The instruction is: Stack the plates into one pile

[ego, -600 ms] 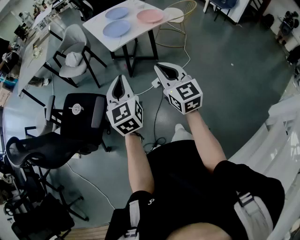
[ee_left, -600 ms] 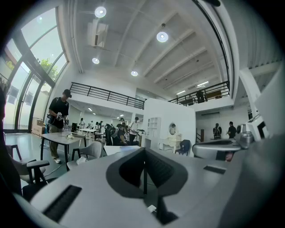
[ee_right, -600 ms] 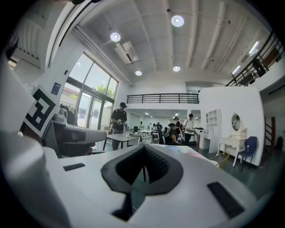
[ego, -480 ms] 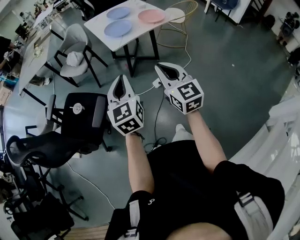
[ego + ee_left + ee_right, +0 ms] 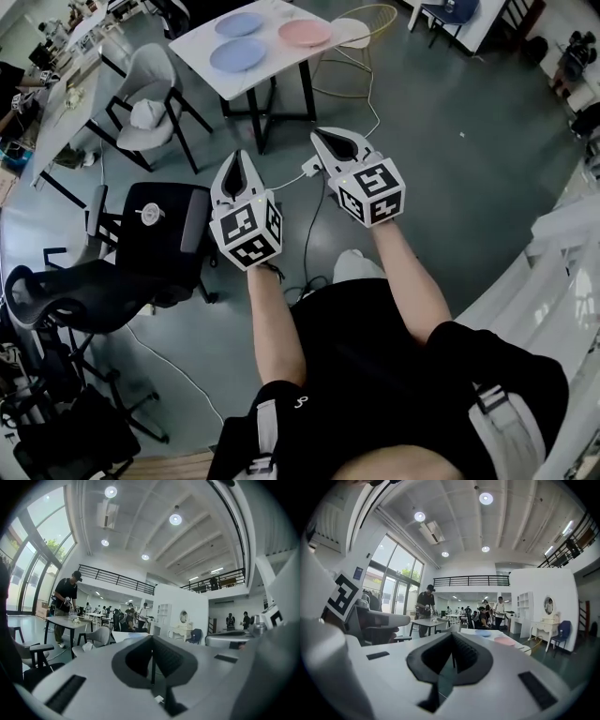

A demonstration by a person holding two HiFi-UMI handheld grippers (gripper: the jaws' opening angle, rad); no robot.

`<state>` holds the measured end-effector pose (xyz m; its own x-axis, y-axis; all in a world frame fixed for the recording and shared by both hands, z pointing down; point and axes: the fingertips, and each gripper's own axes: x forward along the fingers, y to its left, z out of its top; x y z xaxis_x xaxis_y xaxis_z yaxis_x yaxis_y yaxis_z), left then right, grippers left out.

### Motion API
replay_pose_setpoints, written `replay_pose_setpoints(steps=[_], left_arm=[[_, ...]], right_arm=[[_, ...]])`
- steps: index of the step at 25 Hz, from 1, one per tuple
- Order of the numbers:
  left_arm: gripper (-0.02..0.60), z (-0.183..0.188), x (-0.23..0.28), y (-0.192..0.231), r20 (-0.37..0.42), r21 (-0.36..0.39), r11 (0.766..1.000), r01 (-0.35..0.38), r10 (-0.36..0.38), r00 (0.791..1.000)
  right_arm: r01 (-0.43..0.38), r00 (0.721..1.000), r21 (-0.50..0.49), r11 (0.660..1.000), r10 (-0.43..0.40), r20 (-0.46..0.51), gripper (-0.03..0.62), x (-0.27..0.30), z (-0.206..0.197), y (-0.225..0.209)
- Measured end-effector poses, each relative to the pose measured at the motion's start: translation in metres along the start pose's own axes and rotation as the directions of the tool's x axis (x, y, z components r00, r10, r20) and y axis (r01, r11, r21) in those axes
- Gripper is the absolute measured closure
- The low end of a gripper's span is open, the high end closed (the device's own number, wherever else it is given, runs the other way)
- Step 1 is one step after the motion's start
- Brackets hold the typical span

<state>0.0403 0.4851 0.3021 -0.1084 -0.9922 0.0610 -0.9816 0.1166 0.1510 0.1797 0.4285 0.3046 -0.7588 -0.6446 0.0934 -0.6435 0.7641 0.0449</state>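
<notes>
You hold both claws level, shut and empty, left claw [image 5: 235, 157] at 9 o'clock of right claw [image 5: 321, 136]. At 12 o'clock, well apart, the table [image 5: 192, 42] carries far blue plate [image 5: 237, 23], near blue plate [image 5: 238, 54] and pink plate [image 5: 305, 33], unstacked.

A dull grey-green floor [image 5: 450, 141] spreads under a white table [image 5: 277, 64], a grey chair [image 5: 150, 89] and a black office chair [image 5: 164, 230]. Tall windows [image 5: 28, 536] let in daylight. Round ceiling lights [image 5: 176, 519] glow above a railed balcony [image 5: 117, 578] and white walls [image 5: 534, 588].
</notes>
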Motion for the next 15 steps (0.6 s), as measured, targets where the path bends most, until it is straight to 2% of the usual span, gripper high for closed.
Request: replay_pose_setpoints(steps=[9, 15], left_arm=[[0.566, 0.006, 0.016, 0.01, 0.01, -0.011, 1.0, -0.005, 0.005, 1.0], [0.566, 0.005, 0.036, 0.033, -0.001, -0.011, 0.999, -0.052, 0.052, 0.999]], right_arm=[[-0.014, 1.0, 0.001, 1.0, 0.014, -0.017, 0.586, 0.015, 0.002, -0.011], [-0.04, 0.999, 0.018, 0.999, 0.04, -0.021, 0.586, 0.046, -0.003, -0.017]])
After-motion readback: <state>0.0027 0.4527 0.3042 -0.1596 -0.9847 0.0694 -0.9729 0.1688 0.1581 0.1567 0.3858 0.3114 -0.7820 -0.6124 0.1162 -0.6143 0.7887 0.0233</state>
